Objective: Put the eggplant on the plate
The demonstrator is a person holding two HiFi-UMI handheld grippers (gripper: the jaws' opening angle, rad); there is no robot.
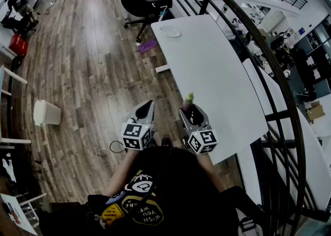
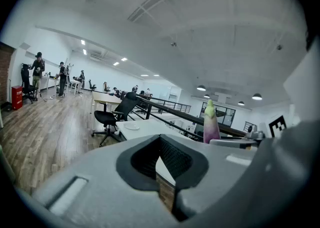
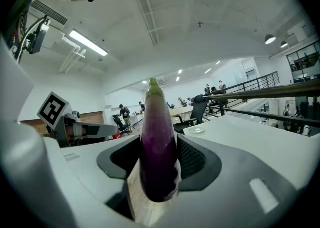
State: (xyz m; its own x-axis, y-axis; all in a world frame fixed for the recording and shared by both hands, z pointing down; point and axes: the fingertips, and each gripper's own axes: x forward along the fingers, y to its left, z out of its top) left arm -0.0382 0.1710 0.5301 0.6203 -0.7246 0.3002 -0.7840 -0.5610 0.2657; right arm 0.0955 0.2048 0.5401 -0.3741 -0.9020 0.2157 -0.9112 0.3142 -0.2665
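Observation:
A purple eggplant [image 1: 187, 103] with a green stem stands upright between the jaws of my right gripper [image 1: 189, 110], which is shut on its lower half; the right gripper view shows the eggplant [image 3: 157, 142] filling the gap, stem up. The right gripper hangs at the near left edge of the long white table [image 1: 207, 75]. A small clear plate [image 1: 170, 32] lies at the table's far end, also visible as the plate [image 3: 196, 130] ahead. My left gripper [image 1: 146, 108] is over the wooden floor beside the right one, fingertips together and holding nothing. From it I see the eggplant [image 2: 210, 122] at right and the plate [image 2: 132, 126] ahead.
A black office chair [image 1: 142, 2] stands beyond the table's far end, with a purple item [image 1: 148, 46] on the floor near it. A dark railing [image 1: 248, 28] curves along the table's right side. A white bin [image 1: 46, 112] stands on the floor at left. People work far off.

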